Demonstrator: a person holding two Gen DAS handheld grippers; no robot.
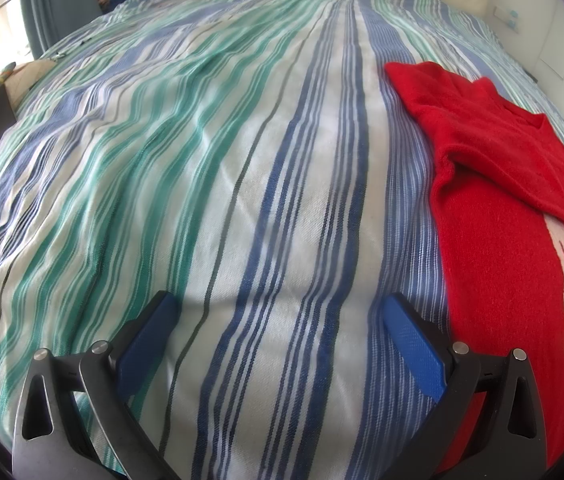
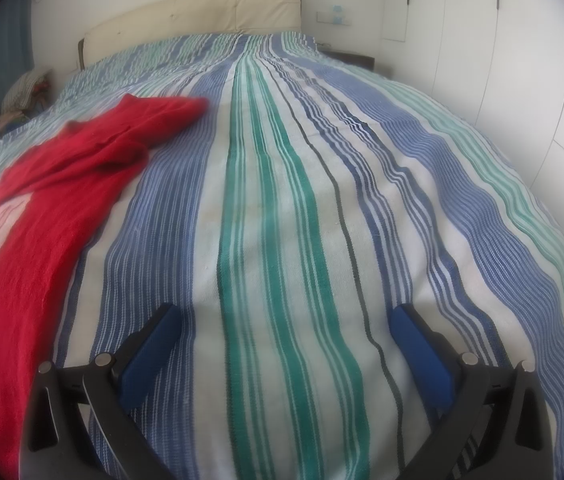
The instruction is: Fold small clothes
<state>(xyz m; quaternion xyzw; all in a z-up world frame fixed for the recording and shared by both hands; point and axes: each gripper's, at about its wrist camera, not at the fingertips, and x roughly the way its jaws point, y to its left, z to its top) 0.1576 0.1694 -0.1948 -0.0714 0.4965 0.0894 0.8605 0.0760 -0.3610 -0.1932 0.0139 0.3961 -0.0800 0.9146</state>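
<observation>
I see both tools released, nothing between the fingers. Left gripper [image 1: 278,306]: jaws spread wide, blue ribbed pads [image 1: 413,344] on black hinged frames with round metal pins, hovering over bare bedspread. Right gripper [image 2: 285,316]: same build, same wide gap, also over bare bedspread.

Red sweater [image 1: 497,208] is a fuzzy knit, lying flat on the bed between the two tools: at the right of my left view, at the left of my right view [image 2: 38,216]. White motif knitted into the front, only partly in frame. One sleeve lies folded across the chest, with soft rumpled ridges there; the lower body lies smooth.

Bedspread [image 2: 282,216]: coarse woven cotton with lengthwise blue, green, white and thin black stripes, lightly rippled on the left side. Padded cream headboard [image 2: 202,12] at the far end, smooth white wardrobe doors [image 2: 521,60] on the right.
</observation>
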